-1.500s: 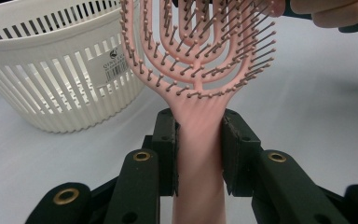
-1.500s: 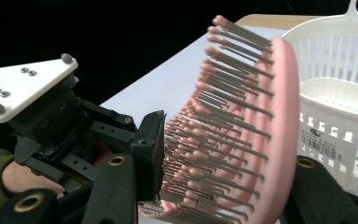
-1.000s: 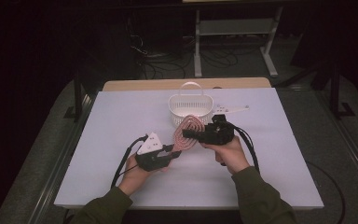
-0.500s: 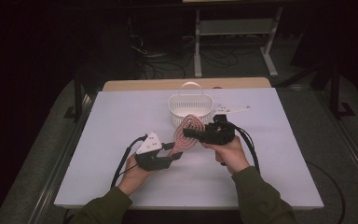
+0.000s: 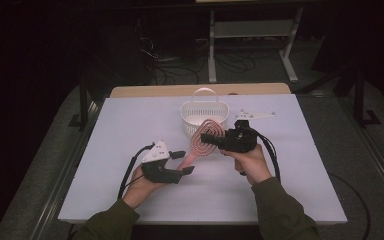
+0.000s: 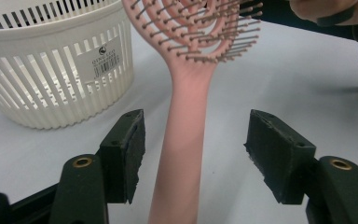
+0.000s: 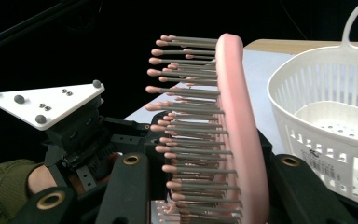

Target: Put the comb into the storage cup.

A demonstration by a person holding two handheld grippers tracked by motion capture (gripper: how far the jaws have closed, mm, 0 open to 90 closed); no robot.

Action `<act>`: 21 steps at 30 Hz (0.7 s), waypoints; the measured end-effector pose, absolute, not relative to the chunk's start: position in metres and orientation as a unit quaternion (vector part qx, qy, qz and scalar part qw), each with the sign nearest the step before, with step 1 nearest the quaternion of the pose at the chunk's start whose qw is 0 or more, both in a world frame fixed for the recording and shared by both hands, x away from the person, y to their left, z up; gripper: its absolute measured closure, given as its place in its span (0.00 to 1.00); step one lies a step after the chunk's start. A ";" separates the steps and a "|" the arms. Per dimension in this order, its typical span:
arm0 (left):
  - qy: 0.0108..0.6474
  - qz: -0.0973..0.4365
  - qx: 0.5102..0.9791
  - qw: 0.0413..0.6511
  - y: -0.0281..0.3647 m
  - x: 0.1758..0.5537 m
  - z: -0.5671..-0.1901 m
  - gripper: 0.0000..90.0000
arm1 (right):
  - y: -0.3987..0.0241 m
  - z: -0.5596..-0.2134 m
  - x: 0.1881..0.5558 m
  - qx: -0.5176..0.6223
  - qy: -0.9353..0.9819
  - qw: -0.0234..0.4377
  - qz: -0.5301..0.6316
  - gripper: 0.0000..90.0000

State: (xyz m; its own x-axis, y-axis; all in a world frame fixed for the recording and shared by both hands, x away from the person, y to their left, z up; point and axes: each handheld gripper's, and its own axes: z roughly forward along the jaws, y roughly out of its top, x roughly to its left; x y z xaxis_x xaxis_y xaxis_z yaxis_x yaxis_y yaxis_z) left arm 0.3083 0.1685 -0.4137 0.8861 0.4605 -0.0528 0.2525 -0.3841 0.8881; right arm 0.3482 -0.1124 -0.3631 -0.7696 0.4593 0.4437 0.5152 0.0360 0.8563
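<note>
Two tools: we hold one in each hand above the white desk (image 5: 105, 165).
Brush: the pink hairbrush (image 5: 205, 140) hangs in the air between the tools, its head just beside the white basket (image 5: 203, 112), its handle pointing down toward the left tool.
Right tool (image 5: 211, 138): it is clamped on the head of the hairbrush, bristles on one side and the smooth back on the other.
Left tool (image 5: 184, 162): its jaws have just been opening; the handle stands between the pads but they do not press it.
Change: compared with one second ago, the left grip is released.
Meaning: we judge the hairbrush now rests with the right tool alone, ready for the basket.
</note>
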 end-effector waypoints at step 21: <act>0.229 0.080 0.841 0.483 0.190 0.315 -0.416 0.14 | -0.124 -0.359 0.349 -0.346 -0.712 0.008 -0.611 0.69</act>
